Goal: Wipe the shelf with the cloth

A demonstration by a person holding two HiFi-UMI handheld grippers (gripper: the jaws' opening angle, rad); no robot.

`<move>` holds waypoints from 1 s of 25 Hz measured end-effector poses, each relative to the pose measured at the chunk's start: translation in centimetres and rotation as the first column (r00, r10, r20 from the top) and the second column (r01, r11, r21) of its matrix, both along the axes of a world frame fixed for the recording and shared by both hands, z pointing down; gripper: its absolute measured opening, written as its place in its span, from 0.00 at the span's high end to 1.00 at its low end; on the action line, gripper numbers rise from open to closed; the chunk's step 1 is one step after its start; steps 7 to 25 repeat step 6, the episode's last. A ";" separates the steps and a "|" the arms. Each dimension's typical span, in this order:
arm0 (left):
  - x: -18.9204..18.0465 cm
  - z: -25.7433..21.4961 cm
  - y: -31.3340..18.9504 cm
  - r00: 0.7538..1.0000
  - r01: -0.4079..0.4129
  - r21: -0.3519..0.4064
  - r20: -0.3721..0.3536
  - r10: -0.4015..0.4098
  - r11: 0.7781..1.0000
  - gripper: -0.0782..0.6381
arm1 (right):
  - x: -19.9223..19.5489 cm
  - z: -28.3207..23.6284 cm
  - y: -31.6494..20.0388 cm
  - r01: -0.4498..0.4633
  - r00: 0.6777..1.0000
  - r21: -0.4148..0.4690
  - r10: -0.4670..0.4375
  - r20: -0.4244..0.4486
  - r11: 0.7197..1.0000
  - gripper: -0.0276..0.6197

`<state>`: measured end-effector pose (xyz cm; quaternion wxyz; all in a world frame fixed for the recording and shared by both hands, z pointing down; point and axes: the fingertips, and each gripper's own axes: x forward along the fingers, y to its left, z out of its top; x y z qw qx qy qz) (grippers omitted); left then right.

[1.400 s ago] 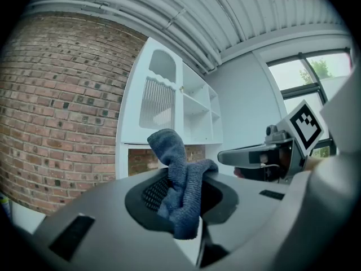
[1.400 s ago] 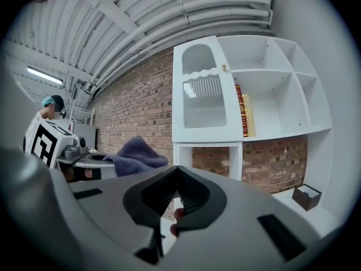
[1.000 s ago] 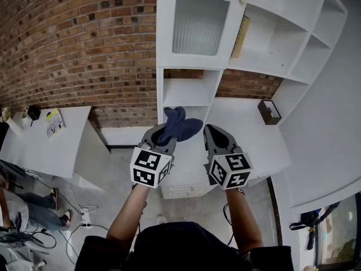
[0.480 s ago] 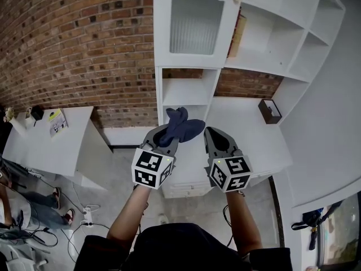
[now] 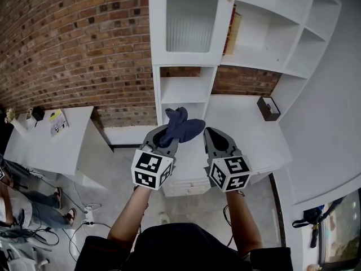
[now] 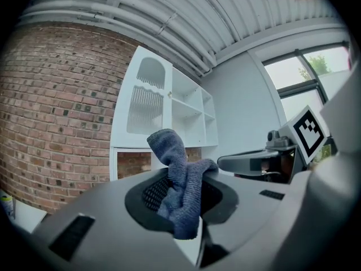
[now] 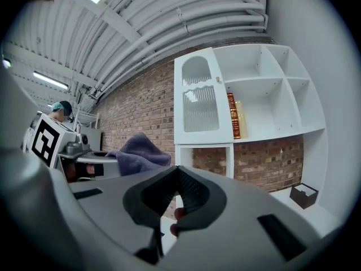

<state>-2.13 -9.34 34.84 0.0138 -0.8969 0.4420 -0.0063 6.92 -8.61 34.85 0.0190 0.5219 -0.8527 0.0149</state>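
A dark blue cloth (image 5: 179,125) sticks up bunched from my left gripper (image 5: 162,136), which is shut on it; in the left gripper view the cloth (image 6: 181,188) fills the gap between the jaws. My right gripper (image 5: 213,137) is held beside it, shut with nothing between its jaws (image 7: 177,192). Both are held in the air in front of the white shelf unit (image 5: 186,92), short of its low open compartments. The shelf unit (image 7: 248,100) also shows in the right gripper view, with books (image 7: 236,116) on one shelf.
The white counter (image 5: 248,134) under the shelves carries a small dark box (image 5: 268,108). A frosted cabinet door (image 5: 190,22) closes the upper left compartment. A brick wall (image 5: 79,44) runs behind. A white desk (image 5: 45,140) stands at the left, with cables on the floor.
The view has shifted slightly, so the shelf unit sits a little further left in the picture. Both grippers and the cloth keep the same pose.
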 end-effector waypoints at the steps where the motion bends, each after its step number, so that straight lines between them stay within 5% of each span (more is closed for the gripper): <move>1: 0.1 0.1 0.2 1.000 -0.002 -0.003 0.001 0.002 1.000 0.79 | 0.1 0.0 0.1 0.000 1.000 0.000 0.000 -0.001 1.000 0.93; 25: 0.5 0.2 0.6 1.000 0.004 -0.010 0.001 -0.004 1.000 0.79 | 0.6 -0.2 0.5 -0.003 1.000 0.000 0.003 -0.009 1.000 0.93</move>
